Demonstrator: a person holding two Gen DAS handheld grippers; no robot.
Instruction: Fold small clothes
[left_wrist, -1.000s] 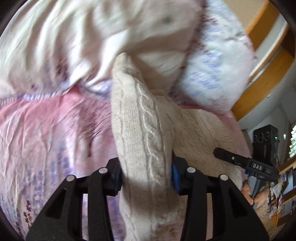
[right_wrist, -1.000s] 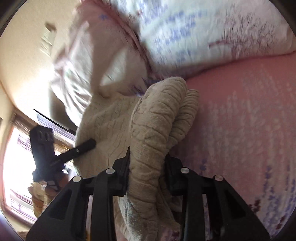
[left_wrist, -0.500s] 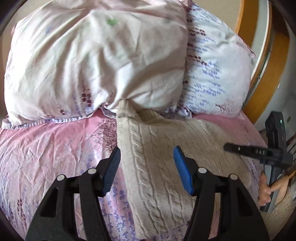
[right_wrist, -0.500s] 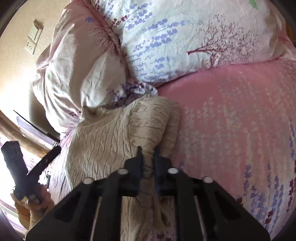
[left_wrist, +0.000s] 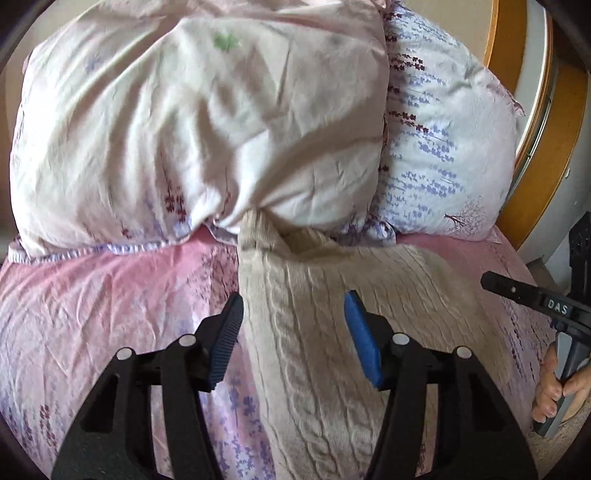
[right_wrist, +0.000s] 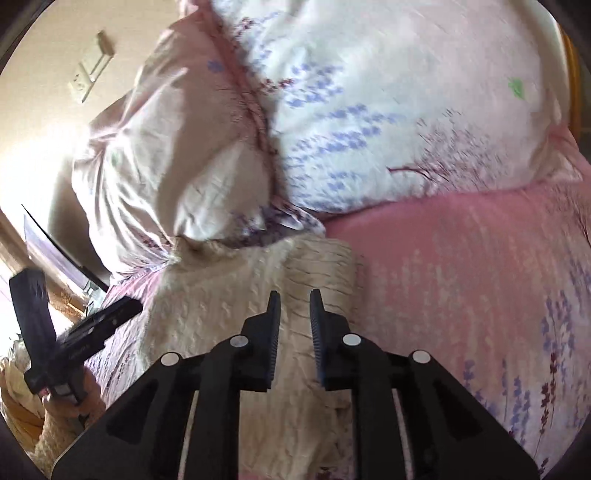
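Lying flat near the bed's (left_wrist: 92, 314) head edge, the cream knit garment (left_wrist: 314, 350) is released. Left gripper (left_wrist: 293, 314) closing slightly, empty; right gripper (right_wrist: 294, 314) narrow, opening, empty. Next calls for regrasping an edge.

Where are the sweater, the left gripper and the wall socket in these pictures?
sweater (left_wrist: 314, 350), left wrist view, on its cable-knit edge.
left gripper (left_wrist: 293, 338), left wrist view, midway between its fingertips.
wall socket (right_wrist: 83, 85), right wrist view, on its white plate.

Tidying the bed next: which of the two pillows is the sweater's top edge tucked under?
The plain pale-pink pillow, not the lavender-printed white one beside it; the cream sweater runs under its lower edge.
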